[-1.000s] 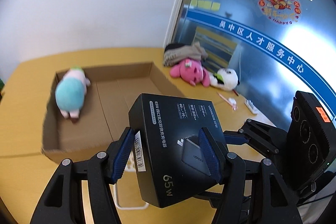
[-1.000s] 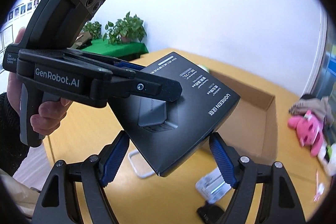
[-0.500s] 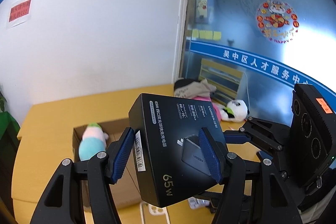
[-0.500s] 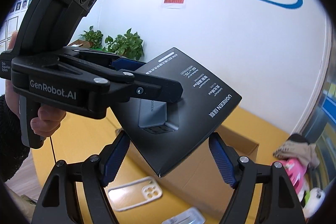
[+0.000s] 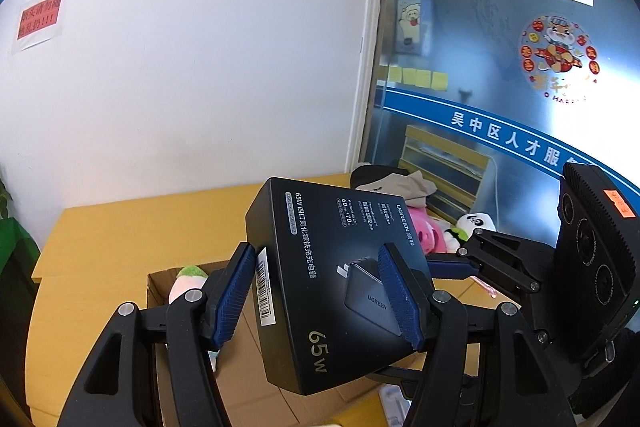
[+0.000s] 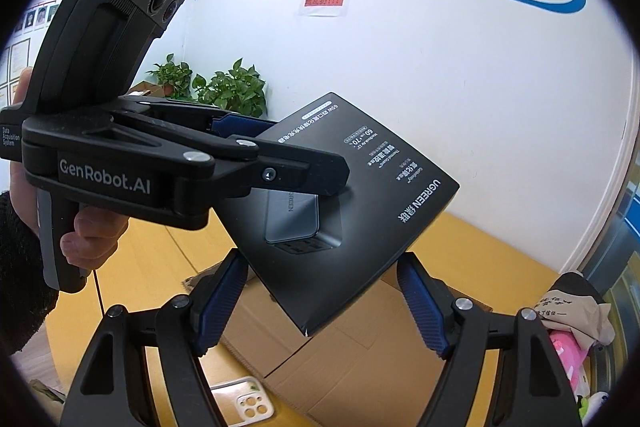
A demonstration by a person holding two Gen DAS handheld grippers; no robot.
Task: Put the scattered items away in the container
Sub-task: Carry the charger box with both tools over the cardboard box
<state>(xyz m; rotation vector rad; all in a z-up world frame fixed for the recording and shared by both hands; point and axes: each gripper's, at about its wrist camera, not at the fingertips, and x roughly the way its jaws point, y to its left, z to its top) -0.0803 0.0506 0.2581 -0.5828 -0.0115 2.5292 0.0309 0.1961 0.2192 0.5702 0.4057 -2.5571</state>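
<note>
Above the yellow surface (image 5: 120,227) and cardboard box (image 6: 360,359), the black charger box (image 5: 332,279) is pinched between the left gripper (image 5: 320,299) jaws; the right gripper (image 6: 320,307) jaws are spread just beneath it.

plush toy (image 5: 185,281) in cardboard box (image 6: 360,355), phone case (image 6: 250,405) beside box

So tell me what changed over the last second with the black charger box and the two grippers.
The left gripper has lifted the black cardboard charger box up from just above the brown cardboard container; the container now lies lower in both views. Unchanged: left gripper shut on the box, right gripper open below it, the light blue and white plush toy in the container.
</note>
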